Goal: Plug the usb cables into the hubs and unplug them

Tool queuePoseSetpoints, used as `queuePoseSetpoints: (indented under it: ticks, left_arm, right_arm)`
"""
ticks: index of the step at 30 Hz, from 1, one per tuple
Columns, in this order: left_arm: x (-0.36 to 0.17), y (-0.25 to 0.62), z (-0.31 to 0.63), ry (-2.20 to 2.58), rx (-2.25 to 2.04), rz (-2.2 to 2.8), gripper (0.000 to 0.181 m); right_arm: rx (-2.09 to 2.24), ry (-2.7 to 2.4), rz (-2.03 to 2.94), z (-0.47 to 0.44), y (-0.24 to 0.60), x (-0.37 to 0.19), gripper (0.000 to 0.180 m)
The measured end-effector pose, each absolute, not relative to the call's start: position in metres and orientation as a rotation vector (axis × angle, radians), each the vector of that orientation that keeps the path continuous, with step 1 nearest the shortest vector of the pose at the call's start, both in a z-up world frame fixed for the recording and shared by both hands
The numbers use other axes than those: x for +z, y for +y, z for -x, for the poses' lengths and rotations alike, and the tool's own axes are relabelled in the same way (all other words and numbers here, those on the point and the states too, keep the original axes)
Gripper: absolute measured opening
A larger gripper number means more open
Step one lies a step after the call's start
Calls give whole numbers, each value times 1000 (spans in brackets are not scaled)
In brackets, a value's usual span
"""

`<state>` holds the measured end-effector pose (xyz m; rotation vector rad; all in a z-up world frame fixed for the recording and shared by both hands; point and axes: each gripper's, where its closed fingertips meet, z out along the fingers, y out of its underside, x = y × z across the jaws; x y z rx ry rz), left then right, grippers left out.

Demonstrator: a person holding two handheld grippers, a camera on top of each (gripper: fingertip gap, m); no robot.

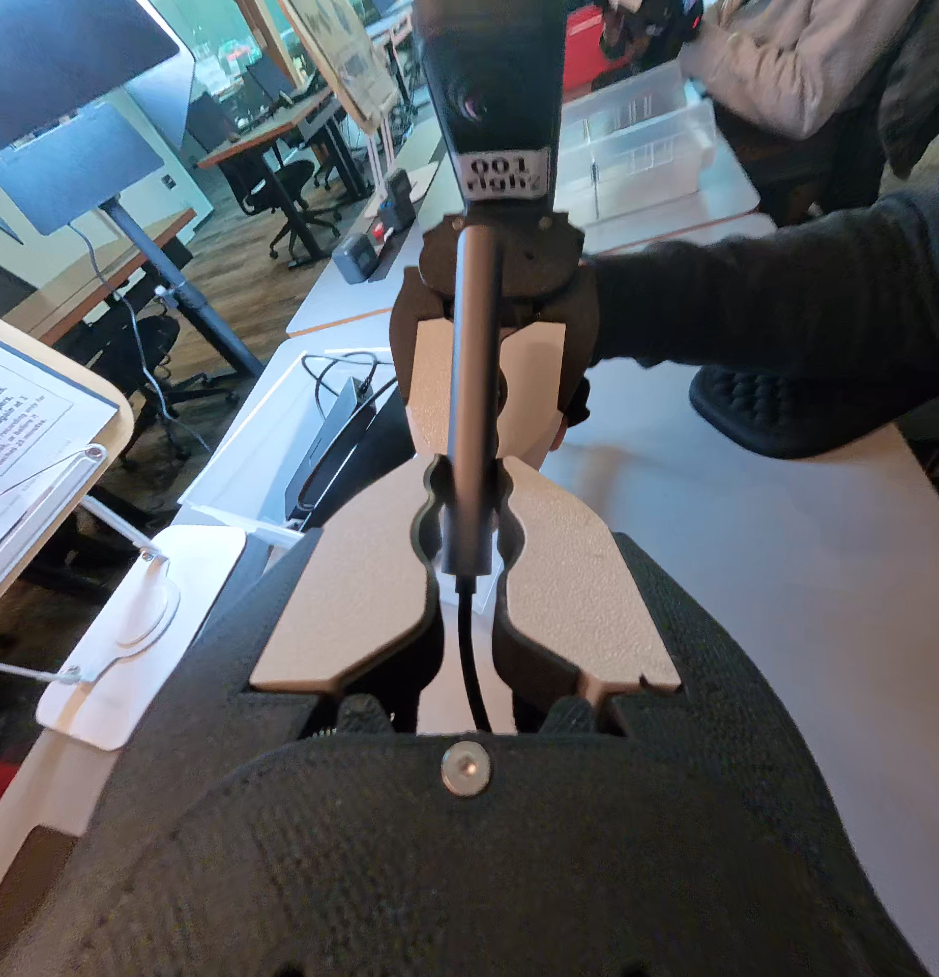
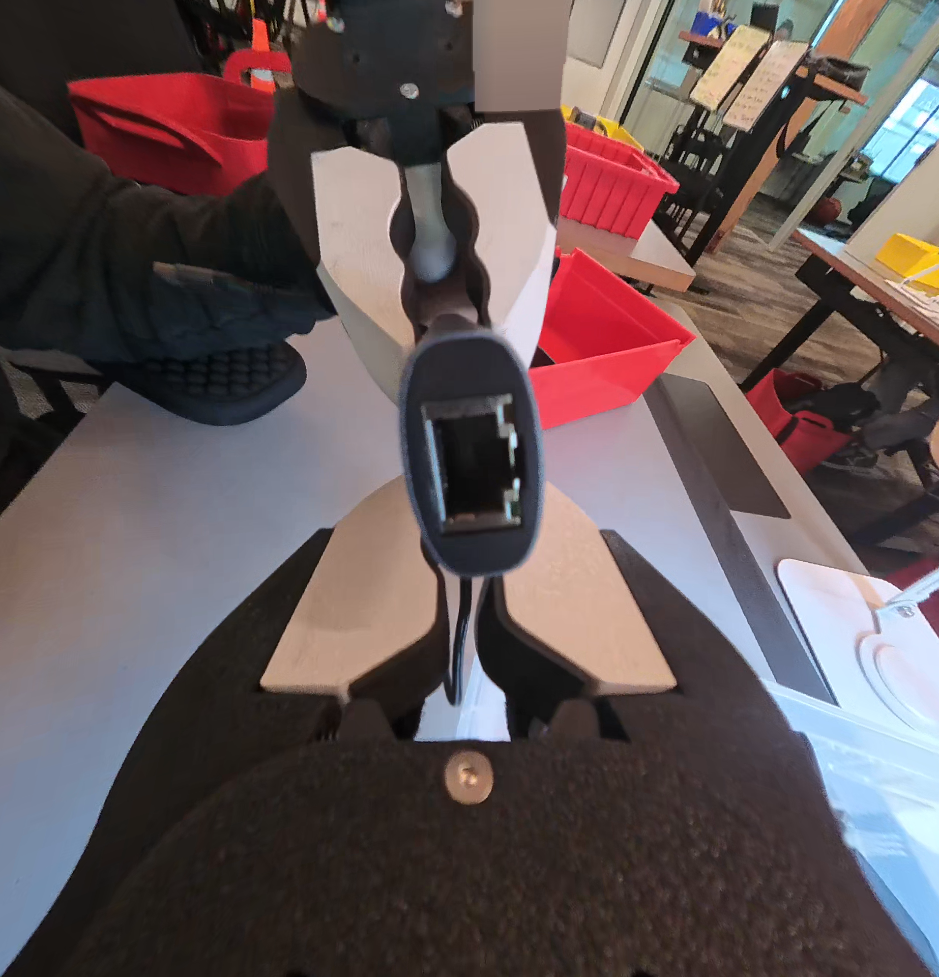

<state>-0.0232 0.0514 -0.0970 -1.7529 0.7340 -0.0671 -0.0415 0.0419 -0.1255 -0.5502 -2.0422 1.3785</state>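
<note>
Your left gripper clamps the cable end of a slim grey hub, held above the white table, its black cable trailing back between the fingers. Facing it, your right gripper appears to close on the hub's far end, where an open network port stares into the right wrist view. A clear bin of cables sits left, red bins beyond.
</note>
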Motion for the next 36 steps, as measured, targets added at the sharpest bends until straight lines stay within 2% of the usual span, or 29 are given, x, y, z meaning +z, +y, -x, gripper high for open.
queuePoseSetpoints:
  ticks: [14, 25, 28, 31, 34, 36]
  left_arm:
    - [-75, 59, 34, 511, -369, 1558, 16]
    - [-77, 68, 37, 447, -380, 1526, 16]
    - [-79, 70, 44, 427, -378, 1545, 16]
    - [-72, 70, 61, 279, -449, 1515, 17]
    - [-73, 75, 71, 138, -501, 1517, 17]
    - [-77, 81, 73, 67, -517, 1526, 17]
  right_arm:
    - [1668, -1895, 624, 46, 44, -109, 8]
    - [1634, -1907, 639, 48, 57, -110, 9]
    - [1483, -1868, 656, 56, 64, -109, 9]
    - [1115, -1788, 652, 69, 73, -101, 12]
    - [762, -1737, 619, 80, 82, -103, 24]
    - [589, -1671, 591, 86, 89, -102, 25]
